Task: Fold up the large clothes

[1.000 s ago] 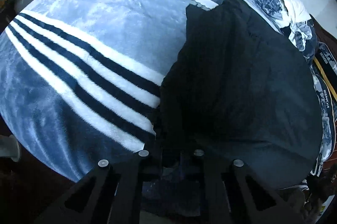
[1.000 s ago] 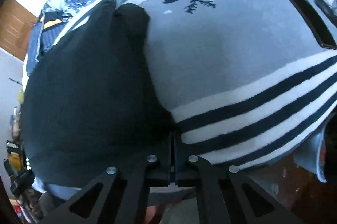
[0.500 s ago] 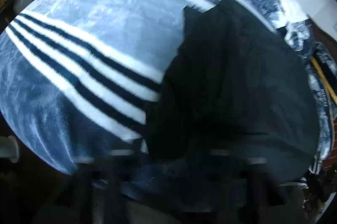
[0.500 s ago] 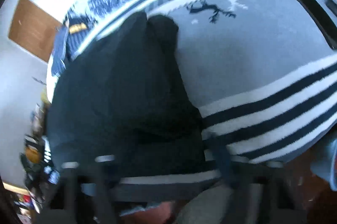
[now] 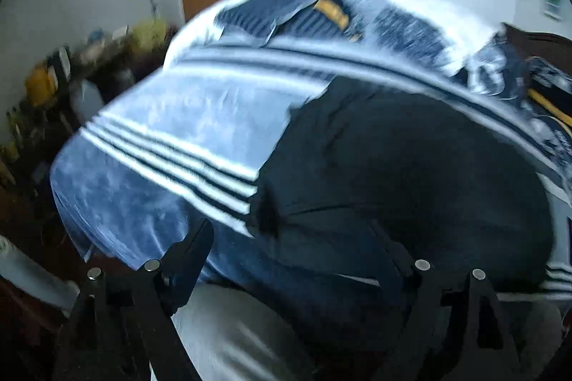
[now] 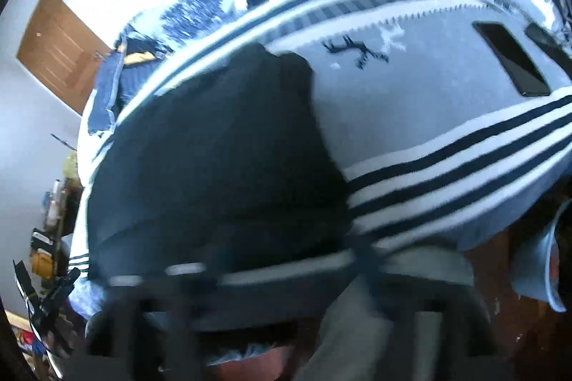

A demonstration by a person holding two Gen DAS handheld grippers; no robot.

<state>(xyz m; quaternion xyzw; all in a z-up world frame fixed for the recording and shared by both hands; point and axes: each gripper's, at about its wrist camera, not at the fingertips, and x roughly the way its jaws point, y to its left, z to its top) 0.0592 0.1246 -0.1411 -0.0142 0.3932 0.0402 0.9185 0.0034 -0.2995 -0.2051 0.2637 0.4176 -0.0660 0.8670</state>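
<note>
Jaws just sprung wide on left gripper (image 5: 293,259) and right gripper (image 6: 271,288), nothing between; black garment (image 5: 393,173) released folded flat on striped blanket (image 5: 171,123).

Both grippers just popped wide: left gripper (image 5: 289,259) fingers spread with nothing pinched, right gripper (image 6: 271,277) blurry, fingers apart too.

Folded black garment (image 5: 393,173) on striped blanket (image 5: 171,116)

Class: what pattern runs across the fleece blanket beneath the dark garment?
Navy and white stripes on the pale blue fleece blanket; right wrist view.
</note>
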